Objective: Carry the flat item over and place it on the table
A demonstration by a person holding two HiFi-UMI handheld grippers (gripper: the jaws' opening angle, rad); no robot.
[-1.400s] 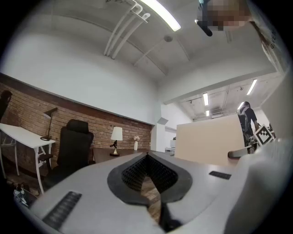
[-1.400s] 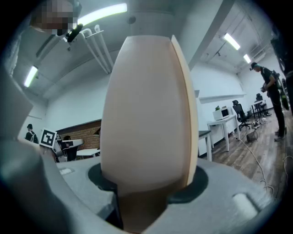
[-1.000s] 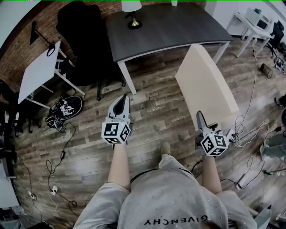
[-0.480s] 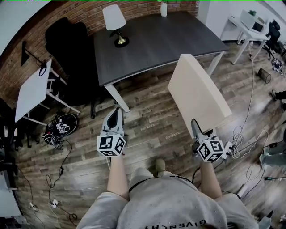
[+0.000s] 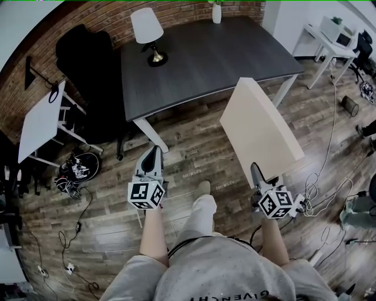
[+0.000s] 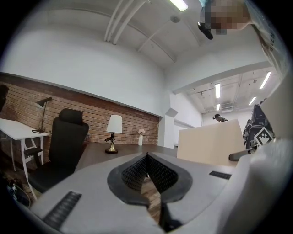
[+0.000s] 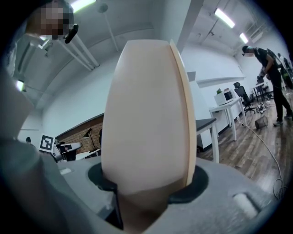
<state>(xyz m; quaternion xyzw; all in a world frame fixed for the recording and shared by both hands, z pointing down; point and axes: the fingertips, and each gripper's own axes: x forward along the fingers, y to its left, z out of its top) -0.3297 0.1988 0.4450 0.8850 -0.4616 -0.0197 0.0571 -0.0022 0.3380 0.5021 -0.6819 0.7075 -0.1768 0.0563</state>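
The right gripper clamps the near end of the beige board — stiff, likely light, yet levering from 1 edge; the left gripper, closed and empty, could steady it.

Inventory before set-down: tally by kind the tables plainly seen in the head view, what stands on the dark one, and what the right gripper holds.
Tables: 3 (dark grey rectangular table, white side table, white desk)
Lamps: 1 (white-shaded brass table lamp)
Vases: 1 (small white vase)
Boards: 1 (beige flat rectangular board, clamped in the right gripper)
Total: 6
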